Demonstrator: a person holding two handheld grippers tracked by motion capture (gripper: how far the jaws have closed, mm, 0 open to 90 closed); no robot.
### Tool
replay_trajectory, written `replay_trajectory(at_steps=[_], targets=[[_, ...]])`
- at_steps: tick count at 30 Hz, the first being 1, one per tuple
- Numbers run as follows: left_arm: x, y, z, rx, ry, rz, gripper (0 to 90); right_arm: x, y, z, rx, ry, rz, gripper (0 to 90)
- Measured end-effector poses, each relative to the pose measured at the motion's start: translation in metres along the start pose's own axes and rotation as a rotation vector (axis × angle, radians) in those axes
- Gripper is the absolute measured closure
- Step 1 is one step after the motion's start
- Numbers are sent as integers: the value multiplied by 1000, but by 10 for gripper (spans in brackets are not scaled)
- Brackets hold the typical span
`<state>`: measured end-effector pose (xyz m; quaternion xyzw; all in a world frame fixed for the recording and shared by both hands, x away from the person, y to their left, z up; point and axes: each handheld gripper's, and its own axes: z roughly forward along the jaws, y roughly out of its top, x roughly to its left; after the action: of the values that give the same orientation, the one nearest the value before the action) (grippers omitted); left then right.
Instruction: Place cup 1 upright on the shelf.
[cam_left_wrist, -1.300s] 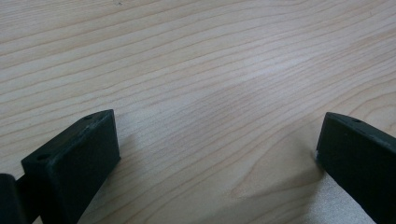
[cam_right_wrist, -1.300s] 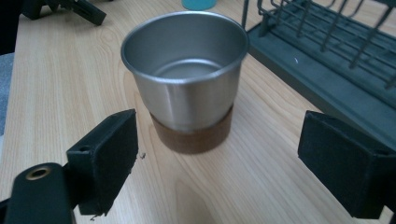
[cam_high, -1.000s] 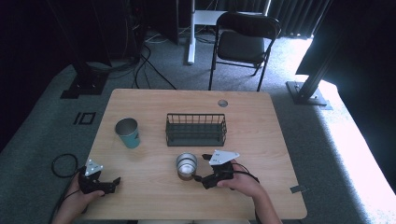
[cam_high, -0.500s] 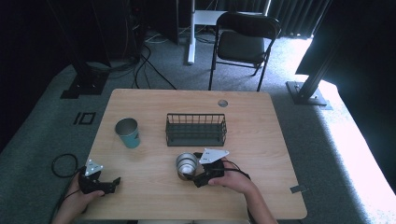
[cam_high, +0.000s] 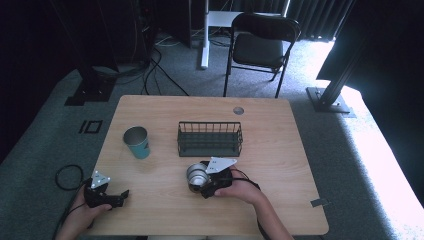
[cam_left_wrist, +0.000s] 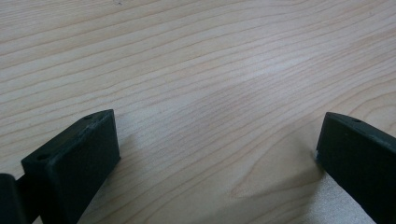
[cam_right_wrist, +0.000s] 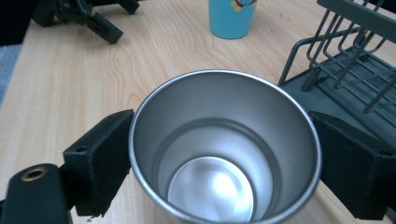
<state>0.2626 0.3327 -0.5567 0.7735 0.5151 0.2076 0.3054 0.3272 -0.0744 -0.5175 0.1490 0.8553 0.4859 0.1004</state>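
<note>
Right gripper: jaws flank the steel cup at 9 and 3 o'clock, touching or all but touching its rim; cup upright at table centre-front.
Left gripper: jaws spread wide, nothing between them, resting at the table's 7 o'clock.
Step, as judged: grasping the cup.
Next: firm squeeze, straight lift.
Beyond: wire rack at 12, teal cup at 10.

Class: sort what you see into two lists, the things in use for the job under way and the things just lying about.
In use:
right gripper, jaws either side of the cup
shiny steel cup

Lying about:
teal paper cup
dark wire rack
left gripper, open over bare wooden table
</note>
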Motion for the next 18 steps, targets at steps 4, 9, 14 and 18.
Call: replay_trajectory(at_steps=[4, 9, 14, 18], targets=[[0, 0, 0, 0, 0, 0, 3, 2, 2, 6, -12, 2, 10, 107], [0, 0, 0, 0, 0, 0, 3, 4, 4, 13, -8, -2, 10, 114], [0, 0, 0, 0, 0, 0, 3, 7, 8, 15, 4, -16, 2, 132], [0, 0, 0, 0, 0, 0, 3, 6, 15, 11, -25, -20, 29, 133]])
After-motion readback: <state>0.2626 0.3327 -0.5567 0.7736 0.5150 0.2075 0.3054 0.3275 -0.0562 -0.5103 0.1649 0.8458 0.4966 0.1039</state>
